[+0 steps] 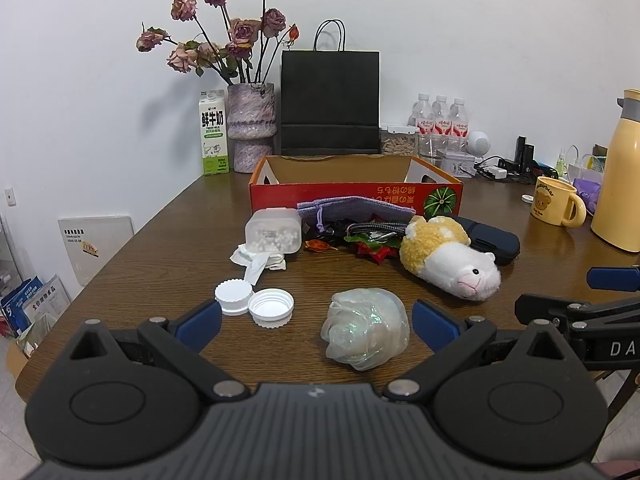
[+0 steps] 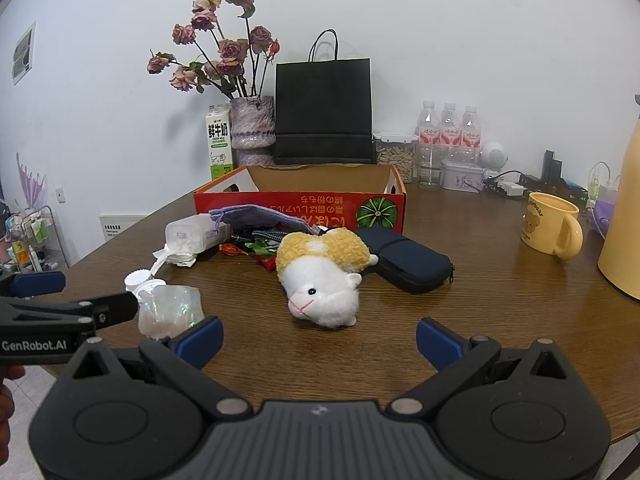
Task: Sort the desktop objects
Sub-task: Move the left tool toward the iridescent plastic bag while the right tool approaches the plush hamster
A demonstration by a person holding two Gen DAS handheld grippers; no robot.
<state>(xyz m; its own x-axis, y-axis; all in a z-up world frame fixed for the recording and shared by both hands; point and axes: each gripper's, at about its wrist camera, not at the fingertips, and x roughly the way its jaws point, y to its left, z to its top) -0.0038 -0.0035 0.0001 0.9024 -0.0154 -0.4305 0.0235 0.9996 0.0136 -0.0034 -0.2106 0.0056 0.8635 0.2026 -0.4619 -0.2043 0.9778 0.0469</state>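
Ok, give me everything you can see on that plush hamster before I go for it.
The plush hamster is fluffy fabric, yellow on the back with a white patch, white face and belly, black bead eye, pink stitched nose. It lies along the wooden table, head toward the cameras. Its rear rests against the dark zip pouch and the clutter before the red box. Neither gripper touches it.

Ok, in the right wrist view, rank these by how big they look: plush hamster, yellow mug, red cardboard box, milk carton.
1. red cardboard box
2. plush hamster, though it's nearest the camera
3. and 4. yellow mug and milk carton: too alike to rank.
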